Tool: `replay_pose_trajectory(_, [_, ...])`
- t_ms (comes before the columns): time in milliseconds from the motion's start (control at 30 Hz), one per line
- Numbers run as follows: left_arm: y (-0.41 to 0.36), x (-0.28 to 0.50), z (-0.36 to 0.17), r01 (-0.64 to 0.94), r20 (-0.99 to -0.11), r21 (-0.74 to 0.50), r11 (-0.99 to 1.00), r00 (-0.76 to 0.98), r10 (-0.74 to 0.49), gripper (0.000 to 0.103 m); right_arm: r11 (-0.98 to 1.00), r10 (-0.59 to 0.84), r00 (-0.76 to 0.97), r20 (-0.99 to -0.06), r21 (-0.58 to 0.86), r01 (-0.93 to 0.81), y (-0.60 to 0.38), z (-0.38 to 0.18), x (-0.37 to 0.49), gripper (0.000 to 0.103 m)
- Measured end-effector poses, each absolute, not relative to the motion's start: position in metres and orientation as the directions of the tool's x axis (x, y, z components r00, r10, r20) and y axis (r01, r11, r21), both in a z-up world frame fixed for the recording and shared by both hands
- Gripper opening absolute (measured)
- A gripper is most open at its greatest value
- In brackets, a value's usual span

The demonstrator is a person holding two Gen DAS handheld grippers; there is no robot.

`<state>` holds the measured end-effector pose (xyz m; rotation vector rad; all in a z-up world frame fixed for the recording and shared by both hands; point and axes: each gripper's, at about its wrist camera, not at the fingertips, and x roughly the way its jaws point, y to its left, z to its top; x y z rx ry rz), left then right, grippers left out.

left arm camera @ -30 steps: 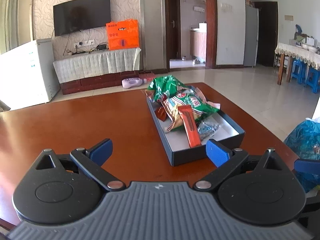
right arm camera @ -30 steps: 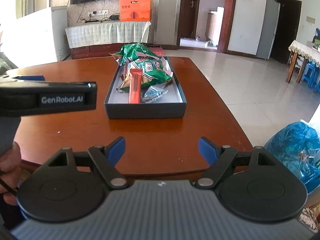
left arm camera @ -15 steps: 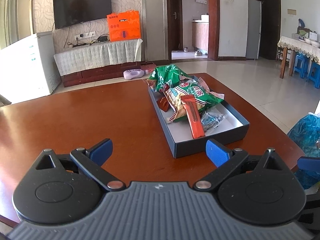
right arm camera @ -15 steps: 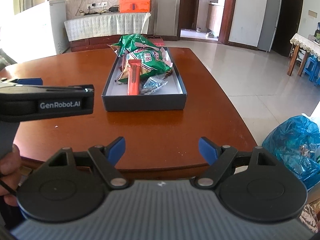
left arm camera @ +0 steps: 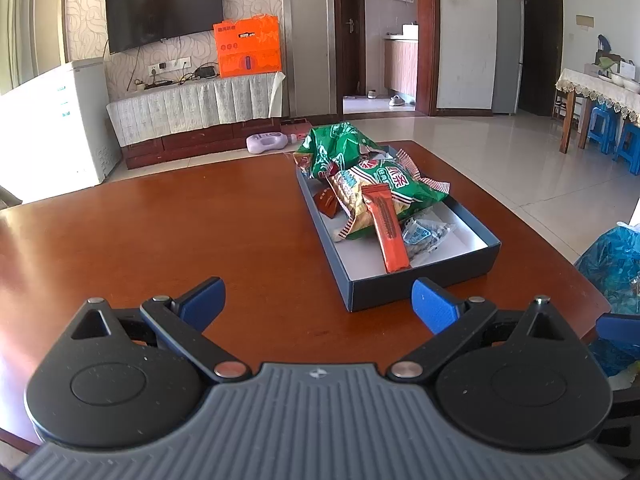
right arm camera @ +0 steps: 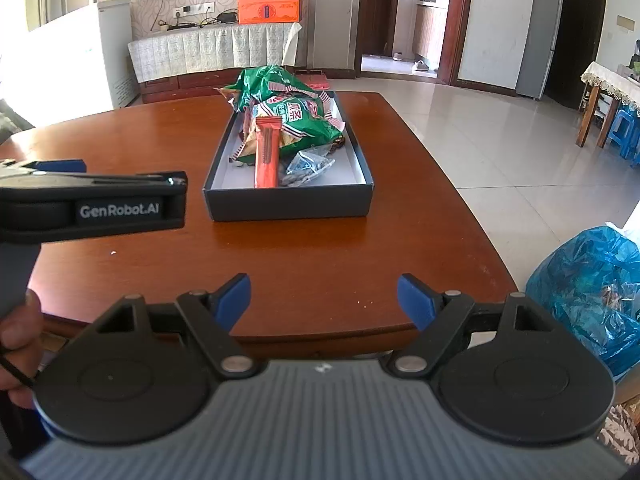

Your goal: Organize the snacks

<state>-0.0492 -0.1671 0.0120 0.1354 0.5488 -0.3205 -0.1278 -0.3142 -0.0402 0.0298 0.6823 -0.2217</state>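
Blue-tipped jaws of left gripper (left arm camera: 318, 298) and right gripper (right arm camera: 324, 298) wide open, empty, short of box (right arm camera: 288, 202); snacks (right arm camera: 298, 130) boxed, apparently finishing; next: withdraw or straighten

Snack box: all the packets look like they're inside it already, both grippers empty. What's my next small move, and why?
Probably ease the right gripper back from the box. Both grippers are open and hold nothing, the table around the box shows no loose packets, and the orange bar and green bags lie inside.

Snacks (right arm camera: 292, 132) fill the box (right arm camera: 288, 202) — right tongs (right arm camera: 324, 300) empty, agape.
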Motion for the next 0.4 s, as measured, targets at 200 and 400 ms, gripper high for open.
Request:
replay_pose_trajectory(200, [-0.1664,-0.0492,0.0115,0.344,-0.535,0.030,0.939,0.799,-0.275,0.101,0.976,-0.194,0.753,-0.629,-0.045,0.213,-0.3140,-0.0403,-0.1278,0.082])
replay_pose_trajectory(400, [-0.1629,-0.0505,0.0136,0.339,-0.520,0.012,0.941,0.806,-0.283,0.101,0.976,-0.193,0.753,-0.629,-0.045,0.212,-0.3139,-0.0406,-0.1274,0.082])
